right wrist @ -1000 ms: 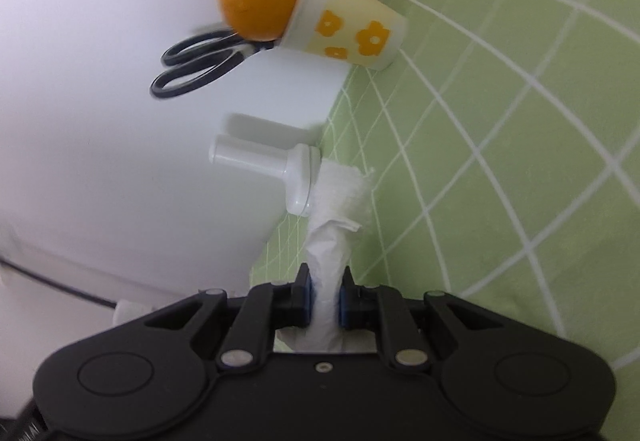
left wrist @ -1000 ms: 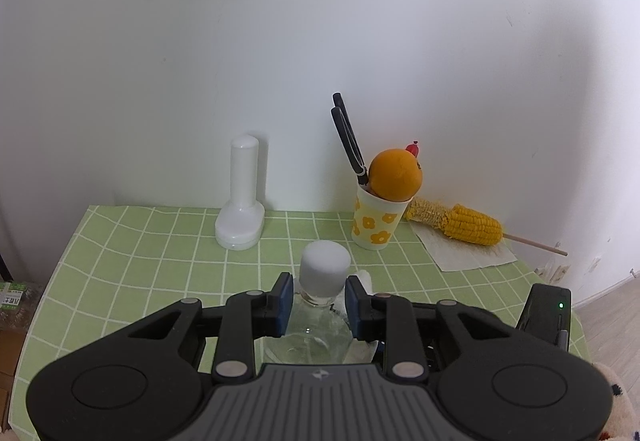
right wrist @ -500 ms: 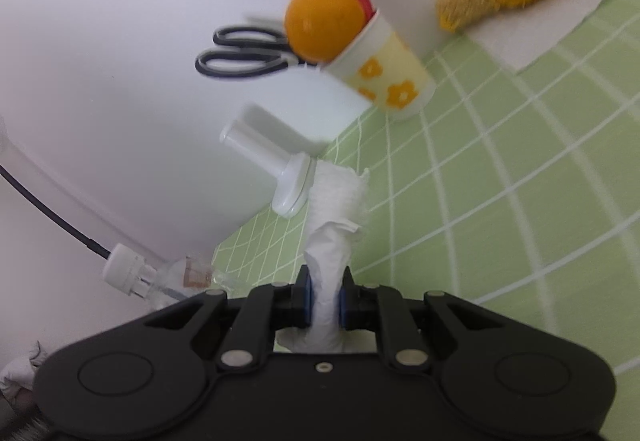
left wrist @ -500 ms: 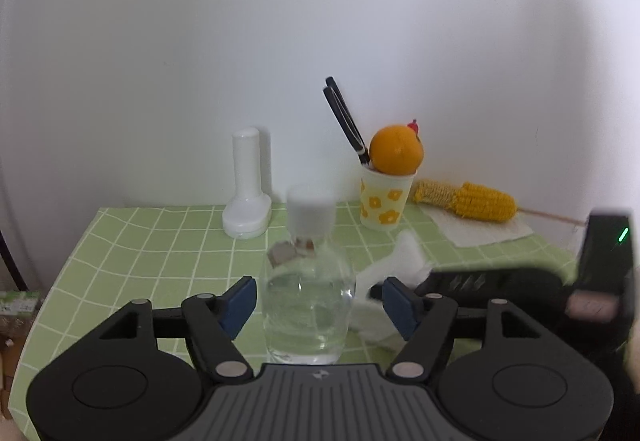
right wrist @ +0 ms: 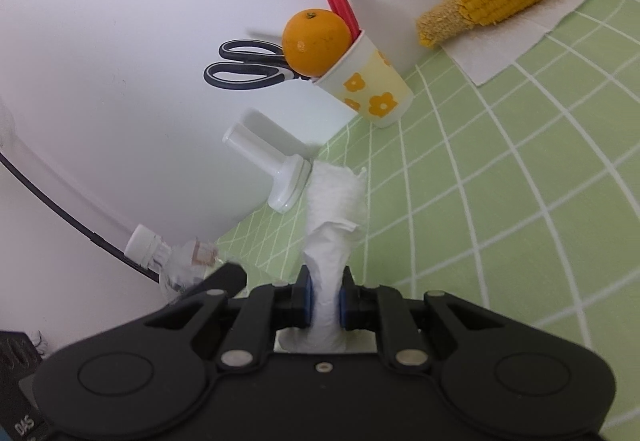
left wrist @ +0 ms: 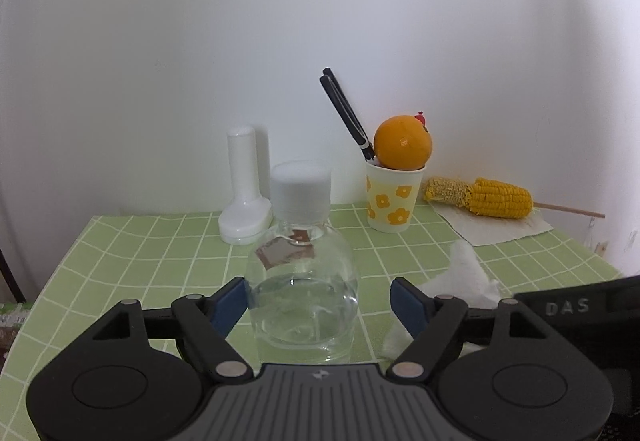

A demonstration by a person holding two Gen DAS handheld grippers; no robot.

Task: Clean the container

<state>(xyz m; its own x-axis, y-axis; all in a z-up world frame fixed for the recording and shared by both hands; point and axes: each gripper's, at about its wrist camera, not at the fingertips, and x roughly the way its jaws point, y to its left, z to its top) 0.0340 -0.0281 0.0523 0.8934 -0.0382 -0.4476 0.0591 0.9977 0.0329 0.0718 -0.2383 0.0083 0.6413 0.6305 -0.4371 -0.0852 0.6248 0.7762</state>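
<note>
A clear glass bottle (left wrist: 302, 293) with a white cap (left wrist: 301, 187) stands upright on the green checked tablecloth (left wrist: 160, 253). My left gripper (left wrist: 320, 303) straddles its body and its jaws are opening; the right pad is well clear of the glass and the left pad is just beside it. The bottle (right wrist: 180, 269) also shows at the lower left of the right wrist view. My right gripper (right wrist: 323, 301) is shut on a twisted white tissue (right wrist: 334, 201) that sticks out past its fingertips. The same tissue (left wrist: 464, 273) lies just right of the bottle.
At the wall stand a flowered paper cup (left wrist: 394, 197) holding an orange (left wrist: 403, 147) and black scissors (left wrist: 346, 113), and a white plastic stand (left wrist: 242, 189). A half-eaten corn cob (left wrist: 480, 197) lies on a napkin (left wrist: 500, 229). A black cable (right wrist: 60, 209) runs left.
The left jaws have gone from shut on the bottle's neck to wide apart, and the gripper has sunk to the bottle's body. The right gripper has rolled, still holding the tissue.
</note>
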